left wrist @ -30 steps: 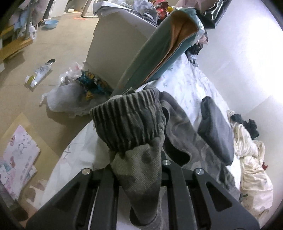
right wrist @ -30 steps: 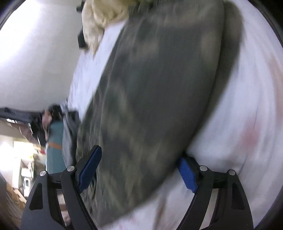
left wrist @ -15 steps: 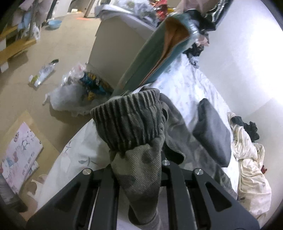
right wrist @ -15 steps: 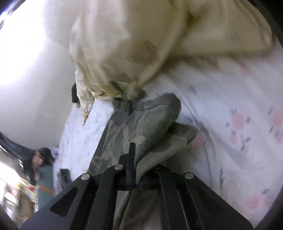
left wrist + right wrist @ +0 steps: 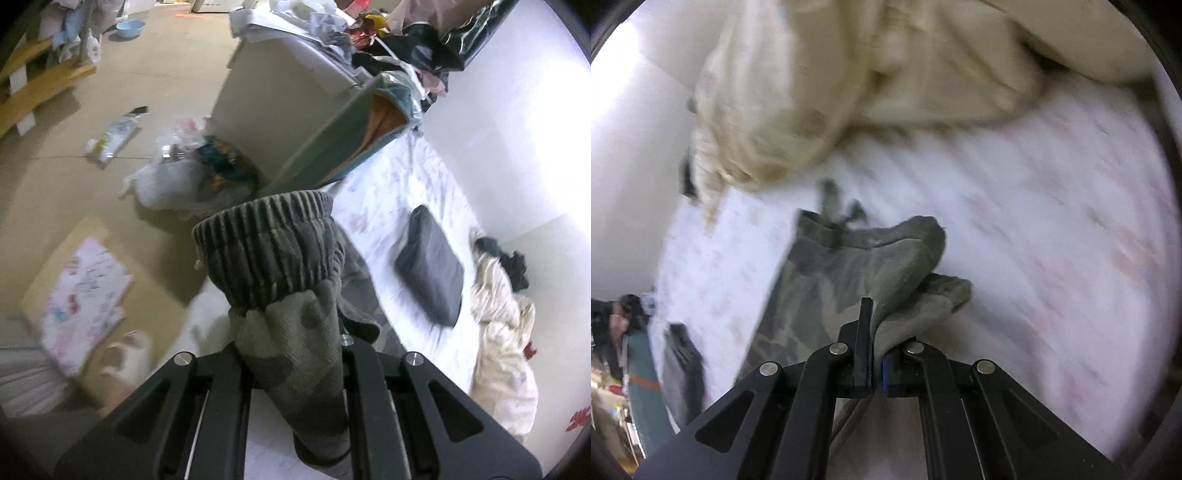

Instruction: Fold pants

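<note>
No brand, label or writing can be read in either view. One pair of camouflage pants is in play, stretched between the two tools over a bed covered by a white sheet with a faint pink floral print. The left hand-held gripper has its jaws drawn in tight on the bunched cloth just below the ribbed elastic waistband, which stands up in front of the camera above the bed's edge nearest the floor; the rest of the pants trails away across the sheet. The right hand-held gripper is closed to a narrow slit on a folded wad of the same pants at the leg end, with one blue pad showing beside the cloth, held just above the sheet. One dark grey folded garment lies flat on the bed, well apart from the pants toward the wall side. One crumpled cream blanket is heaped at the far end of the bed, near the leg end of the pants. On the floor beside the bed lie one white plastic bag and one flat pink patterned packet; one light blue basin sits far off.
</note>
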`<state>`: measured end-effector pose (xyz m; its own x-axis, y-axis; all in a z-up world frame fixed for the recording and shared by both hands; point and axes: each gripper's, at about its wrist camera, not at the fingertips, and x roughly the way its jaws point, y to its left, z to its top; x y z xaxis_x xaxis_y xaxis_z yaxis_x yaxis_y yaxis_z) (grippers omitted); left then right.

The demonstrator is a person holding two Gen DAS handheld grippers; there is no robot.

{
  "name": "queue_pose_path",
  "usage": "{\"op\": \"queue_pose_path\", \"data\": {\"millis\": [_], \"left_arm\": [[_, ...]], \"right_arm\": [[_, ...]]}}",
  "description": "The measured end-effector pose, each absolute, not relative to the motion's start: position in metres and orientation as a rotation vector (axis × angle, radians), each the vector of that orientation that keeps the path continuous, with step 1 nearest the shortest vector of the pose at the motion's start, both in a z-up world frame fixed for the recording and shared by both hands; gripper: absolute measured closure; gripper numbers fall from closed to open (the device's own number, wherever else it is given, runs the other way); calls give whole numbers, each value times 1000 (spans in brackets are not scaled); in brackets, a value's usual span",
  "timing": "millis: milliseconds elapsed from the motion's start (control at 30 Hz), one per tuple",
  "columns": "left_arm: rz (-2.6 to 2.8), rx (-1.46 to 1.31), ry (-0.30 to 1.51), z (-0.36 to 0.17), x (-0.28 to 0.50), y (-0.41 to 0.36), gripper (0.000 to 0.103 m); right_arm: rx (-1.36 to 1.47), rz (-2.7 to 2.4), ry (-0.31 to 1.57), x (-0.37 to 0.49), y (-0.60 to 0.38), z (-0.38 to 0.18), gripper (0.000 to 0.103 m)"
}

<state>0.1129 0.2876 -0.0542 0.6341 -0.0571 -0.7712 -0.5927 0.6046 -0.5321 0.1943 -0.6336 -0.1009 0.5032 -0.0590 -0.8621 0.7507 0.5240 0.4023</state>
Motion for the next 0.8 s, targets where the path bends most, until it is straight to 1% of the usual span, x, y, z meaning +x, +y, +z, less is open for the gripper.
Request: {"op": "queue_pose_path", "data": {"millis": [33,100,167,267,333,400,433,467,500,567,600,700,800], "left_arm": [[368,-865,873,-50,99,291,96],[376,-831,924,-49,77,296,96],[391,-822,1003,-68,65,298,96],[423,-878,1098,-98,64,301,95],[428,-834,1123,-101,67,299,95],[428,-765,1133,-99,70,292,95],[433,-744,1133,-98,71,289,95],[438,-725,1134,-97,71,286,95],[440,-713,1128,-95,72,282,95],[438,-694,1107,-89,74,275,95],[433,-684,1099,-86,76,274,95],[408,-656,1068,-75,78,269,95],[384,-639,1042,-66,80,263,95]], "right_arm": [[899,-617,983,181,-629,-99,101],[910,-652,1052,164,-624,-92,101],[795,-694,1143,161,-613,-94,101],[755,-746,1219,153,-611,-119,99],[730,-794,1292,152,-610,-138,98],[629,-835,1353,158,-604,-142,90],[557,-856,1378,161,-599,-140,72],[467,-889,1407,165,-593,-136,47],[329,-936,1432,170,-585,-128,40],[174,-978,1406,173,-576,-110,38],[157,-947,1355,176,-567,-94,38],[327,-611,1184,184,-513,-53,38],[346,-207,1152,198,-410,-37,40]]}}
